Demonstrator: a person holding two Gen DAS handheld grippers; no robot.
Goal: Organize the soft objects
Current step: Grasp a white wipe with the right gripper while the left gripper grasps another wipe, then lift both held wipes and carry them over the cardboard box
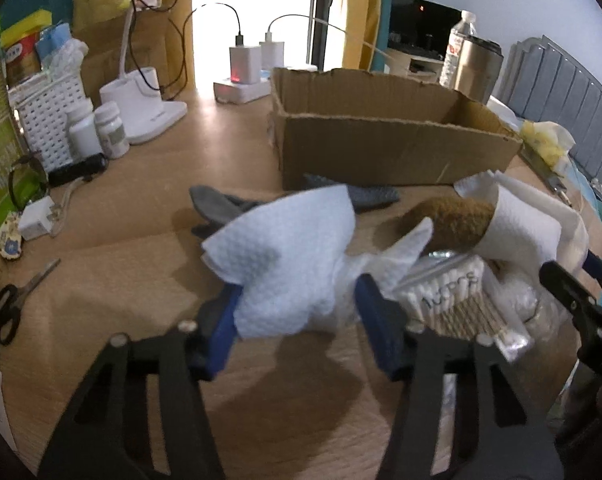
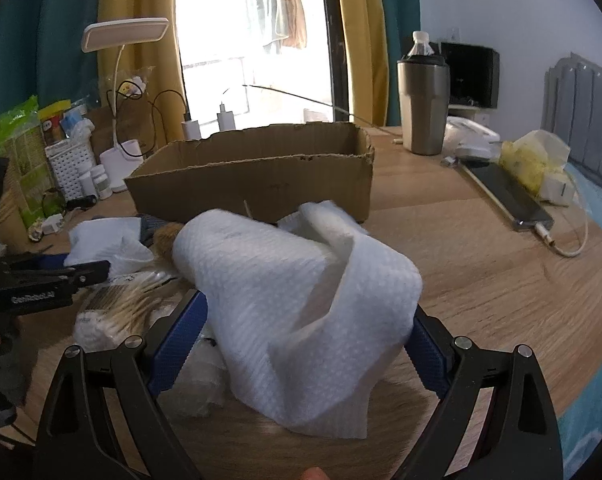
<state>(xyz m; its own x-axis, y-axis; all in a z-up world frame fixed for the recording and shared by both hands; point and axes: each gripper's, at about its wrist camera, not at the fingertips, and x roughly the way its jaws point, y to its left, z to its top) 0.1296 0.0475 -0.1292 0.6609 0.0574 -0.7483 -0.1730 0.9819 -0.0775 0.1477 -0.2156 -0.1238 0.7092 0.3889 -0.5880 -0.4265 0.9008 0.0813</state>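
My left gripper point(image 1: 301, 320) is shut on a crumpled white paper towel point(image 1: 285, 256), with its blue pads pressing into the towel from both sides just above the wooden table. My right gripper point(image 2: 303, 344) stands wide, and a bulkier folded white paper towel point(image 2: 301, 292) fills the gap and touches both pads. A brown fuzzy thing point(image 1: 449, 220) pokes out from behind that towel. Grey cloth pieces point(image 1: 221, 200) lie beyond the pile. An open cardboard box point(image 2: 261, 184) stands behind everything.
A clear pack of cotton swabs point(image 1: 449, 300) lies under the towels. At the left are scissors point(image 1: 13, 304), pill bottles point(image 1: 109, 128), a white basket point(image 1: 49, 116) and a lamp base point(image 1: 141, 100). To the right stand a steel tumbler point(image 2: 423, 108), a phone point(image 2: 509, 196) and a yellow tissue pack point(image 2: 529, 160).
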